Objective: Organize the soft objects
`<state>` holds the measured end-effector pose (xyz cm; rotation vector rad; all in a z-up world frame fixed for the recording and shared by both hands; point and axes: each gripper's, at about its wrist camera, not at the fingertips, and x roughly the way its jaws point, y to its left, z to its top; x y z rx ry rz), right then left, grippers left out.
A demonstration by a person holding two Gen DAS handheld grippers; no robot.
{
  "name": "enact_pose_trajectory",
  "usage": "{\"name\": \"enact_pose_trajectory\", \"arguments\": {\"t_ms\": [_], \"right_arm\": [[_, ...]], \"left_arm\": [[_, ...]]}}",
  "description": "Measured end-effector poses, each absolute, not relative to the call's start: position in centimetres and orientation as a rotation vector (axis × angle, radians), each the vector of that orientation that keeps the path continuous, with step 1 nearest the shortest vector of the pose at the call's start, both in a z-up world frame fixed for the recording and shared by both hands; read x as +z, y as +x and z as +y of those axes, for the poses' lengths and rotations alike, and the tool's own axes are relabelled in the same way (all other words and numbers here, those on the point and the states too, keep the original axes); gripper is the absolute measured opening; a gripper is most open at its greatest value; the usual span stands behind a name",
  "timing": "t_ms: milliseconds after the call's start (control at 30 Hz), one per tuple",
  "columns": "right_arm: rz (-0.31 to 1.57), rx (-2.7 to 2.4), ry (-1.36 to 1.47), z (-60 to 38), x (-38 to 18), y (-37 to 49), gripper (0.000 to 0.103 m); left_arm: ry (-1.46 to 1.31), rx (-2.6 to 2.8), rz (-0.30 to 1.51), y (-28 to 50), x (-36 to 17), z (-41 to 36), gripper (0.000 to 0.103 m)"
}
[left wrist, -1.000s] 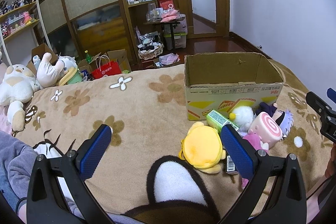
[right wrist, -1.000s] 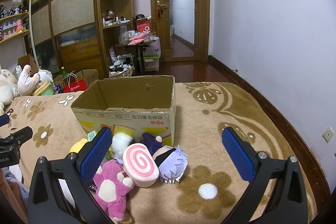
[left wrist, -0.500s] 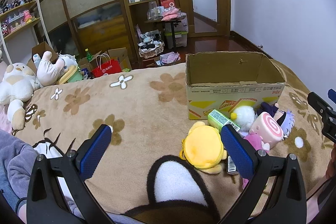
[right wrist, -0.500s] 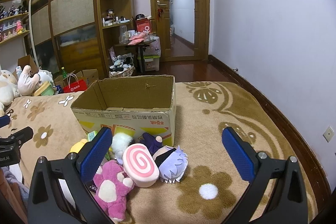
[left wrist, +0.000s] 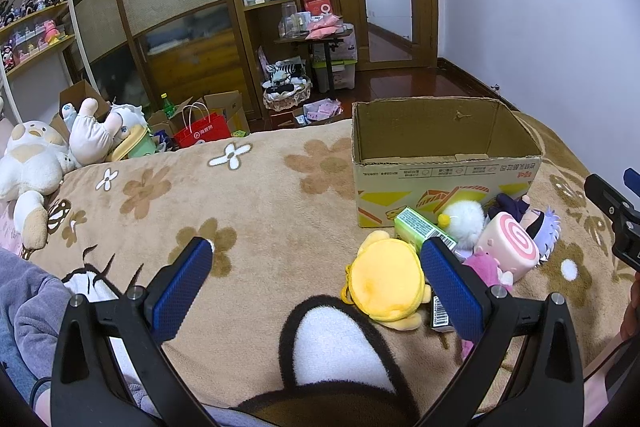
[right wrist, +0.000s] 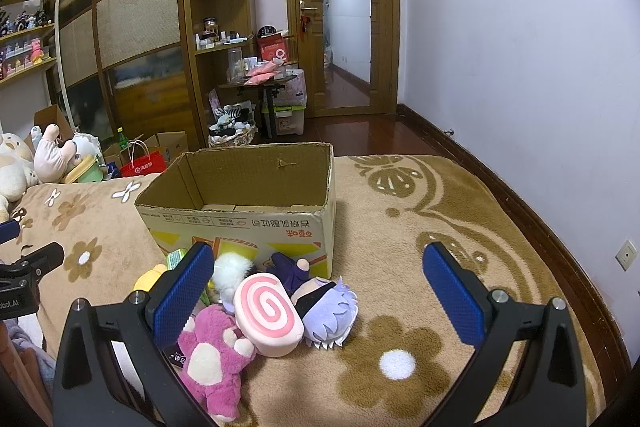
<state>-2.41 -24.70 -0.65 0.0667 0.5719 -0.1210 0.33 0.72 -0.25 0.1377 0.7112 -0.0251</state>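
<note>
1. While both my tongs hang spread and empty, the soft toys lie heaped against the front wall of the cardboard box (right wrist: 240, 223).
2. My right gripper (right wrist: 320, 291) points almost straight at the pink swirl roll plush (right wrist: 266, 313), nearer than my left gripper (left wrist: 316, 287).
3. The roll's long axis runs away from the box toward me.

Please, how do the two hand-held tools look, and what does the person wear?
The left tool and the right tool look alike: a black forked frame, two flat fingers with blue textured pads, and silver screws. The right-wrist view shows white lettering on the left tool's body. A thin dark cable hangs near the right side. The person wears a grey-purple sleeve.
</note>
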Motion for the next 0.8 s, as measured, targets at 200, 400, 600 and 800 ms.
{"name": "enact_pose_trajectory", "arguments": {"t_ms": [200,400,600,800], "right_arm": [[0.572,-0.120,0.066,-24.8,-0.6,-2.6,0.103],[0.574,-0.122,0.068,-24.8,-0.5,-2.5,0.103],[0.565,-0.119,0.069,-24.7,-1.2,-2.5,0.103],[0.577,-0.124,0.080,-24.8,-1.4,-2.4,0.103]], "left_arm": [[0.138,-0.026,0.712,0.3,-0.3,0.7,0.103],[0.138,-0.029,0.718,0.3,-0.4,0.7,0.103],[0.125,-0.044,0.731,0.4,-0.5,1.0,0.103],[0.112,-0.063,0.761,1.1,-0.5,1.1,0.103]]}}
